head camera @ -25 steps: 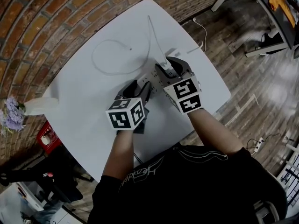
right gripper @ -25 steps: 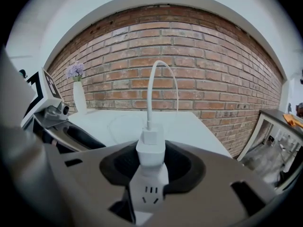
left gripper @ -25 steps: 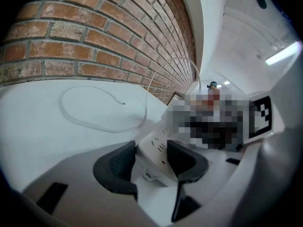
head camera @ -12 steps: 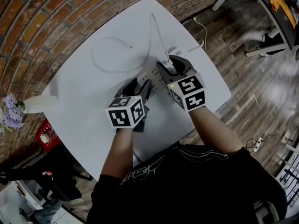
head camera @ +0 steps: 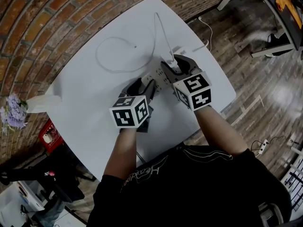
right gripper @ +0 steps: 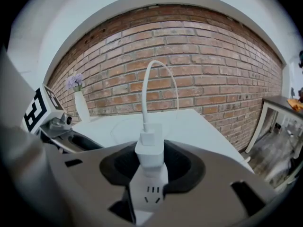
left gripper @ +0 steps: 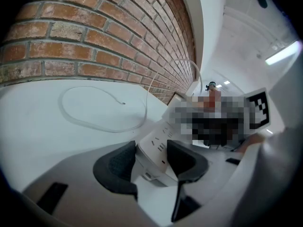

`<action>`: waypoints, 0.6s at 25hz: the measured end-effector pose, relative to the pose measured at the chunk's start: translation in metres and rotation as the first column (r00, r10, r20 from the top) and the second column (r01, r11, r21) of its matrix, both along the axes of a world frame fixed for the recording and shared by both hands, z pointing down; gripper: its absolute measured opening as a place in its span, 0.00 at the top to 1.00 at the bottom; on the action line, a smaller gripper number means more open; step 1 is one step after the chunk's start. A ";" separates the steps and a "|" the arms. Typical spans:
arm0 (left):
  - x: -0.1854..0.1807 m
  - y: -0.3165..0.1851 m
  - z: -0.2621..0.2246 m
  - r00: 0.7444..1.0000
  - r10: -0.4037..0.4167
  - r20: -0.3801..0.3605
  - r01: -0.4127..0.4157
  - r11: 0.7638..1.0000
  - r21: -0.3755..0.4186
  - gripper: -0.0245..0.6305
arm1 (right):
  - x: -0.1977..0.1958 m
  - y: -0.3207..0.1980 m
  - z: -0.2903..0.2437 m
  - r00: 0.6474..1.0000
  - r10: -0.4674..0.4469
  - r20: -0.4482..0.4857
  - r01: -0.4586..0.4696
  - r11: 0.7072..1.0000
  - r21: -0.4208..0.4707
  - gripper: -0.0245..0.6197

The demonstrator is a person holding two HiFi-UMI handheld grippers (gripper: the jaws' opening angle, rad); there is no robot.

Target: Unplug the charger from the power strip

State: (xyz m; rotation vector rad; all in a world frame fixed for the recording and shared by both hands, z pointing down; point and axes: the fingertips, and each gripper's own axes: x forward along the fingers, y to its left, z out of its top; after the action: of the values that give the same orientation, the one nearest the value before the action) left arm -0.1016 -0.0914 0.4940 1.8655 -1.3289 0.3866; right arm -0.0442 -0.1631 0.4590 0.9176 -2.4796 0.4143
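A white power strip (head camera: 154,77) lies mid-table on the white table (head camera: 94,98). My left gripper (head camera: 146,85) grips its near end; in the left gripper view the strip (left gripper: 158,143) fills the gap and both dark pads (left gripper: 118,162) of the left gripper (left gripper: 151,157) press its sides. A white charger (head camera: 169,60) stands plugged into the far end. In the right gripper view the charger (right gripper: 150,150) rises from the strip (right gripper: 147,193) with my right gripper (right gripper: 151,167) shut around it. Its white cable (right gripper: 158,79) arches up, then loops over the table (head camera: 125,56).
A brick wall (head camera: 57,13) runs behind the table. A white vase with purple flowers (head camera: 14,115) stands at the left corner. The table's edge lies close on the right (head camera: 227,93). A red crate (head camera: 47,136) and another cord (head camera: 203,27) are on the floor.
The right gripper has rolled slightly around the charger. The left gripper has held still on the strip, and the charger stays plugged in.
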 end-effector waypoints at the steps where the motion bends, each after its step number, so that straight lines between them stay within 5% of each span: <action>1: 0.000 0.000 0.000 1.000 0.001 -0.004 -0.001 1.000 0.001 0.65 | 0.000 -0.001 0.000 1.000 0.002 0.017 -0.002 1.000 -0.019 0.78; 4: 0.000 0.000 -0.001 1.000 0.001 -0.003 -0.001 1.000 0.001 0.65 | 0.000 0.000 -0.001 1.000 0.007 0.027 -0.006 0.999 -0.031 0.78; 10: 0.001 0.001 0.000 1.000 -0.002 -0.005 0.002 1.000 -0.006 0.65 | -0.005 0.004 -0.006 0.997 -0.019 -0.077 0.026 0.996 0.089 0.78; 15: -0.001 0.001 0.000 1.000 -0.003 0.000 0.003 1.000 -0.005 0.65 | -0.003 0.001 -0.002 1.000 -0.025 -0.012 0.025 1.000 0.016 0.78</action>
State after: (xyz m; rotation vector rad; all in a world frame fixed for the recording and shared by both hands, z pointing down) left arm -0.1021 -0.0907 0.4941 1.8591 -1.3287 0.3881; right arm -0.0472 -0.1622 0.4569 0.8921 -2.4842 0.3795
